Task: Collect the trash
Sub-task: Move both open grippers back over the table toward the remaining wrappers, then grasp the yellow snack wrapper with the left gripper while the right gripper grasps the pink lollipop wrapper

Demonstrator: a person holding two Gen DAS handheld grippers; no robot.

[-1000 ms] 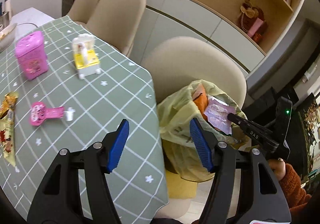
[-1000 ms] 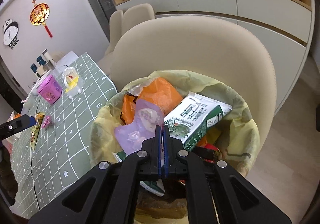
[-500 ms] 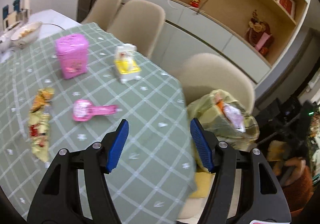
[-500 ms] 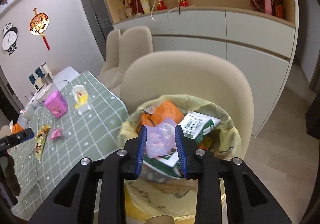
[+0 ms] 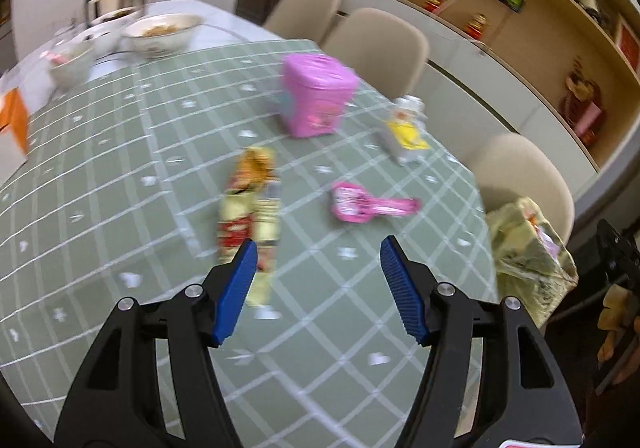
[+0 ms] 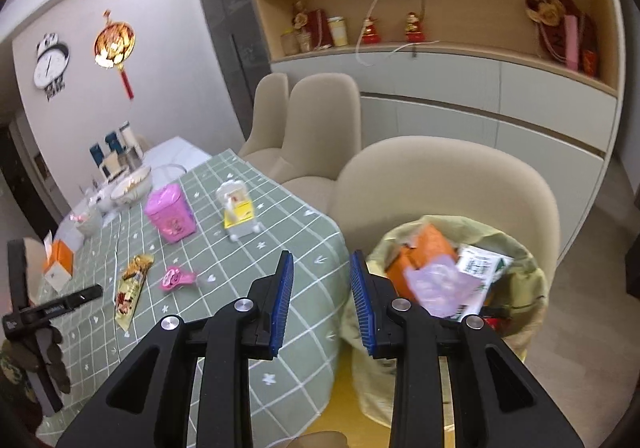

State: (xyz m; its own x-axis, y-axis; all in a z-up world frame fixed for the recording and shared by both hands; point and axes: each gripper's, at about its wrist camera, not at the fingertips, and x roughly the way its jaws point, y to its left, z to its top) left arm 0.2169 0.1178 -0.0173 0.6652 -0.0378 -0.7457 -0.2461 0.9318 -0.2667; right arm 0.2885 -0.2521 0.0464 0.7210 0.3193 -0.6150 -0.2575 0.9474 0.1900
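Observation:
A yellow-and-red snack wrapper (image 5: 250, 207) lies on the green checked tablecloth (image 5: 120, 187), just beyond my open, empty left gripper (image 5: 316, 260). A pink wrapper (image 5: 368, 203) lies to its right. In the right wrist view the snack wrapper (image 6: 130, 288) and pink wrapper (image 6: 176, 278) lie left of my open, empty right gripper (image 6: 322, 288). The trash bin (image 6: 516, 248), lined with a yellow bag, stands by the table's edge and holds an orange packet, a purple wrapper (image 6: 434, 286) and a carton. The left wrist view shows the bin (image 5: 528, 244) at the right.
A pink box (image 5: 316, 99) and a yellow-and-white toy (image 5: 406, 131) stand on the table. Bowls (image 5: 160, 31) sit at the far end. An orange box (image 6: 58, 264) stands at the left. Beige chairs (image 6: 448, 187) line the far side, one behind the bin.
My right gripper opened, let go of the purple wrapper into the bin and drew back. My left gripper swung left from the bin toward the snack wrapper on the table.

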